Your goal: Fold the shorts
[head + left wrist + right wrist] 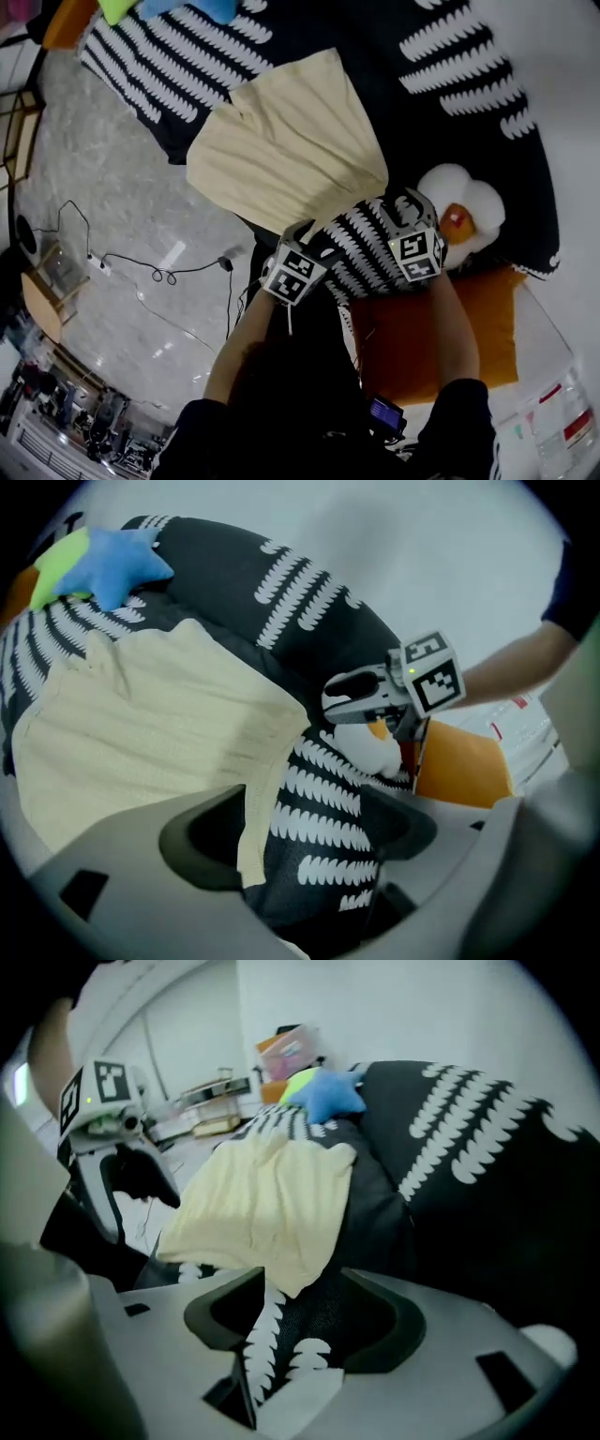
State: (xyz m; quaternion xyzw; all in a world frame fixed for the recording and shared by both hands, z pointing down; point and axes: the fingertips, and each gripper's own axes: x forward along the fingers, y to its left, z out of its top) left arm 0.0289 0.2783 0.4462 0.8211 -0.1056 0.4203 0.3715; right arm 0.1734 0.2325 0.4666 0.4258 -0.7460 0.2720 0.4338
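The shorts lay on the blanket, just ahead of both my tongs. My left tongs stood wide, the hem loose between them. My right tongs gaped, gripping nothing, a corner of the shorts at their tips.

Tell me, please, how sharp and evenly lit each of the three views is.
Head view: fisheye-bent, the shorts crisp and bright, the person's body at the bottom in shadow. Left gripper view: dark rounded corners, the left claw up close soft. Right gripper view: softest overall, the pale wall washed out.
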